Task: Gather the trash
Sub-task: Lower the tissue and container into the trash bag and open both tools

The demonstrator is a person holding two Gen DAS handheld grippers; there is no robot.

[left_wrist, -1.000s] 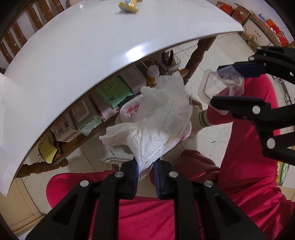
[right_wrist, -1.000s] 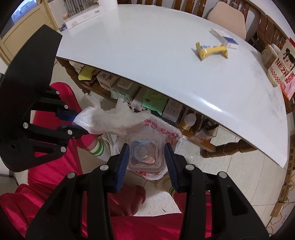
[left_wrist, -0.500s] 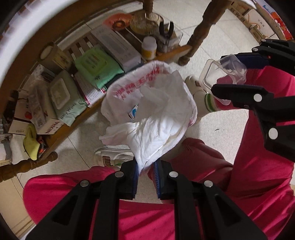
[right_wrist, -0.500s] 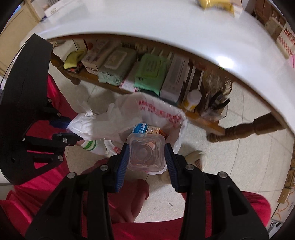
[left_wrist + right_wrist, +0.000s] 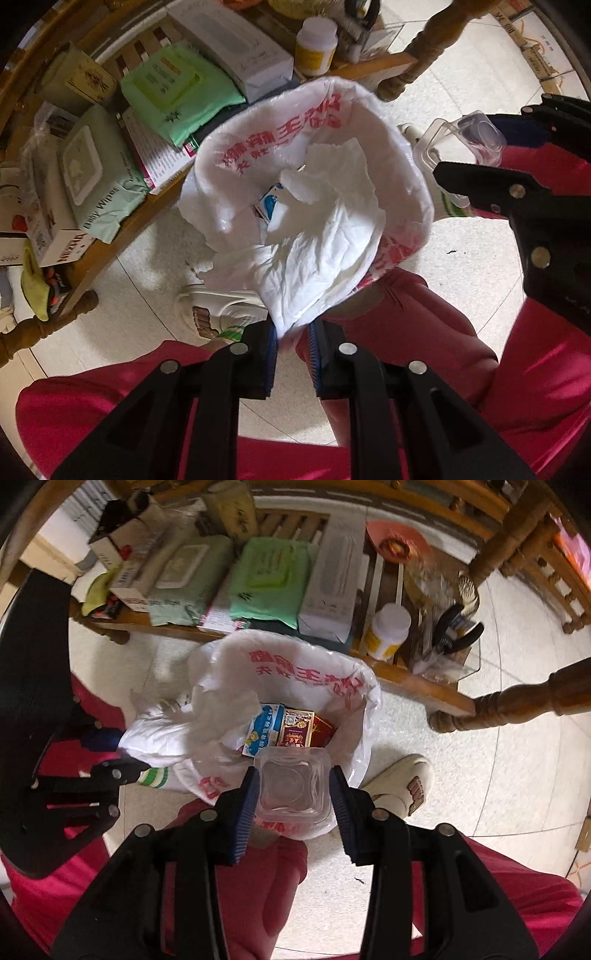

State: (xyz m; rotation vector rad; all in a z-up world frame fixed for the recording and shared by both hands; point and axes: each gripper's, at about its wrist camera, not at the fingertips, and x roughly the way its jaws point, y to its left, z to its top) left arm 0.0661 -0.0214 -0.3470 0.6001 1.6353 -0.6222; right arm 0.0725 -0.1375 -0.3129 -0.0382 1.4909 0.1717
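Gripping crinkled tissue (image 5: pixel 317 251), clear squarish cup (image 5: pixel 291 786)

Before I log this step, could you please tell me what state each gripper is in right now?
Left gripper: shut on the crumpled white tissue, above the trash bag.
Right gripper: shut on the clear plastic cup.

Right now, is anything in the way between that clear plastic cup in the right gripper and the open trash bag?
Nothing visible. The right gripper holds the clear cup directly over the near rim of the bag's open mouth. The white tissue in the left gripper hangs over the bag's other side, clear of the cup.
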